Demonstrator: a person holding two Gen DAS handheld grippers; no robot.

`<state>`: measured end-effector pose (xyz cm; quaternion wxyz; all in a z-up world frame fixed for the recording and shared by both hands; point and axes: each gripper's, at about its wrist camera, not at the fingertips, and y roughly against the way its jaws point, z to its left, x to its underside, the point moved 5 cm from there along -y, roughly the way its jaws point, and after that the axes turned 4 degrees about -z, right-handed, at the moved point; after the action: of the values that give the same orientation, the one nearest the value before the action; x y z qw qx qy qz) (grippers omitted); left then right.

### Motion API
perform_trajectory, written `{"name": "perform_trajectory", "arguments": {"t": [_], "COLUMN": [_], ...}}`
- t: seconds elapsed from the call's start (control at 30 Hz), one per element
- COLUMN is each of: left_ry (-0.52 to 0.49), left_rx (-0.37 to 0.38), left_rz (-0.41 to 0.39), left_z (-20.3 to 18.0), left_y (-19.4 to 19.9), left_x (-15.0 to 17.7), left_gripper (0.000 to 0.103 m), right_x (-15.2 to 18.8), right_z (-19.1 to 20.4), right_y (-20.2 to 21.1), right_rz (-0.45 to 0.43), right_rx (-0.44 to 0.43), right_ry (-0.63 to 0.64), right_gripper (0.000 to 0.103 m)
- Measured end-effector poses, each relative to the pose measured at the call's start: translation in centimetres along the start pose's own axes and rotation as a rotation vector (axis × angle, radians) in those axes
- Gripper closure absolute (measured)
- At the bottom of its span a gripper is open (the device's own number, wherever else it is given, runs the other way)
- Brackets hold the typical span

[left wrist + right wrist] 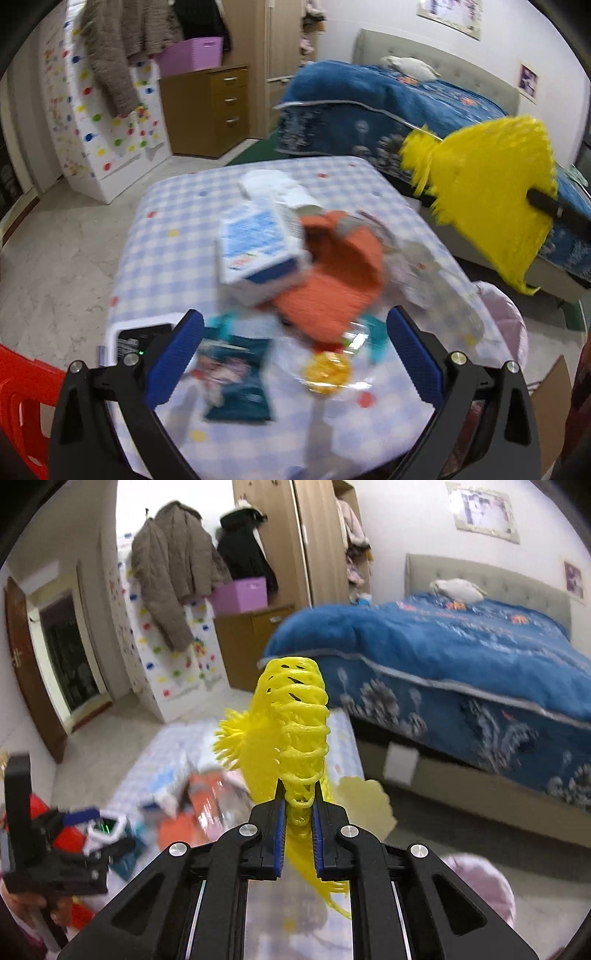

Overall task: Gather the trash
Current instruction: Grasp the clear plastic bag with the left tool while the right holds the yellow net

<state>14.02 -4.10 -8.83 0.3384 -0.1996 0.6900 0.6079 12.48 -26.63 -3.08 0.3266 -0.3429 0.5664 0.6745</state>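
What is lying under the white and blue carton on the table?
The carton rests tilted on an orange cloth, which sits on the checked table over blurred wrappers. Whatever lies beneath the cloth's middle is covered.

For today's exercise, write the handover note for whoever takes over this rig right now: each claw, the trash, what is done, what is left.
Right claw: shut on the yellow mesh netting, lifted off the table.
Left claw: open, empty, over the pile.
On the table: white-blue carton, orange cloth, dark snack packet, clear plastic with a yellow piece.
Pink bin beside the table.
Done: netting picked. Left: bin it, then the rest.
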Motion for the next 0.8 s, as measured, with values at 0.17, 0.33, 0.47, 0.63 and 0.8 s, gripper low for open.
{"name": "perform_trajectory", "arguments": {"t": [0.17, 0.33, 0.47, 0.63, 0.8], "left_ry": [-0.032, -0.023, 0.004, 0.023, 0.02], "left_rx": [0.047, 0.075, 0.084, 0.089, 0.136], "left_rz": [0.022, 0.053, 0.097, 0.14, 0.129], "left_z": [-3.6, -5.7, -6.6, -7.2, -8.1], "left_y": [-1.0, -3.1, -5.0, -6.7, -6.1], "left_x": [0.6, -0.1, -0.6, -0.8, -0.6], "left_gripper": [0.013, 0.039, 0.046, 0.06, 0.091], "right_x": [3.0, 4.0, 4.2, 4.7, 4.9], "right_z": [-1.9, -3.2, -4.5, -5.3, -5.4], "right_y": [2.0, 3.8, 4.3, 4.4, 5.1], "right_rz": [0.016, -0.016, -0.025, -0.016, -0.019], "right_rx": [0.09, 0.123, 0.127, 0.126, 0.125], "right_ry": [-0.021, -0.042, -0.068, -0.095, -0.109], "right_gripper": [0.091, 0.091, 0.091, 0.091, 0.091]}}
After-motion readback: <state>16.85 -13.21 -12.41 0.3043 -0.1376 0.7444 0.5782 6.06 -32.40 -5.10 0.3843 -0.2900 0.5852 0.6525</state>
